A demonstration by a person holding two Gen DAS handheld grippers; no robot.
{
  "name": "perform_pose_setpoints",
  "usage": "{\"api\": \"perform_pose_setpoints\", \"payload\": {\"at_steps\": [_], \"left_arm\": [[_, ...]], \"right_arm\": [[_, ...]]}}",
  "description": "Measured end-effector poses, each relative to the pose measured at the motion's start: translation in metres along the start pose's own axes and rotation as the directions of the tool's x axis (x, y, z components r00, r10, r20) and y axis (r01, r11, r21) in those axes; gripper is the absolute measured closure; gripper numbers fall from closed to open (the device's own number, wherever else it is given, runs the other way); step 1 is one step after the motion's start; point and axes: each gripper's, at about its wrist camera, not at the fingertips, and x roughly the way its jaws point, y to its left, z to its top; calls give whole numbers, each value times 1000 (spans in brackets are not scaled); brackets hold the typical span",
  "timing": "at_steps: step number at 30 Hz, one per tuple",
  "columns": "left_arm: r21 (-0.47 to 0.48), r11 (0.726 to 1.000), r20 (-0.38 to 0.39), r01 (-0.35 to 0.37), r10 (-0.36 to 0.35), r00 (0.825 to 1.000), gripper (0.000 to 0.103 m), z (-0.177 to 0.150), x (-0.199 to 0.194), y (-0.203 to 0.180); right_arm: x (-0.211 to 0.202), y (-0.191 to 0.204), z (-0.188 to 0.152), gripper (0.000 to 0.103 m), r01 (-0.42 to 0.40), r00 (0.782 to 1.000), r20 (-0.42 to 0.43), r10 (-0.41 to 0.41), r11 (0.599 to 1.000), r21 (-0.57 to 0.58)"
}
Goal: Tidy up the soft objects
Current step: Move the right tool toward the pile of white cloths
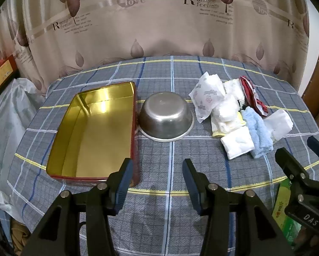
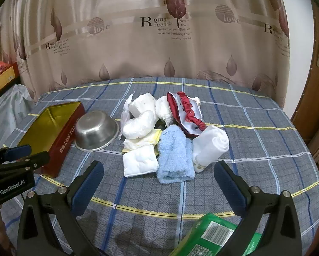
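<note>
A pile of soft things lies on the checked cloth: a light blue towel, a folded white pad, a rolled white cloth, white wrapped packs and a red and white frilled cloth. An open red tin box with a gold inside stands at the left. My right gripper is open and empty, just in front of the blue towel. My left gripper is open and empty, in front of the box's near right corner.
An upside-down steel bowl sits between box and pile. A green packet lies at the table's near edge. A curtain hangs behind the table. Plastic bags lie off the left edge.
</note>
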Motion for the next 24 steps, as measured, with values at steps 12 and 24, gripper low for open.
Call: {"api": "perform_pose_setpoints", "payload": {"at_steps": [12,24], "left_arm": [[-12,1000,20,-20,21,1000,54,1,-6,8],[-23,1000,11,-22,22,1000,54,2,-2,14]], "right_arm": [[7,20,15,0,-66,998,27,64,997,43],[54,44,18,0,-89,996,-24,91,992,91]]}}
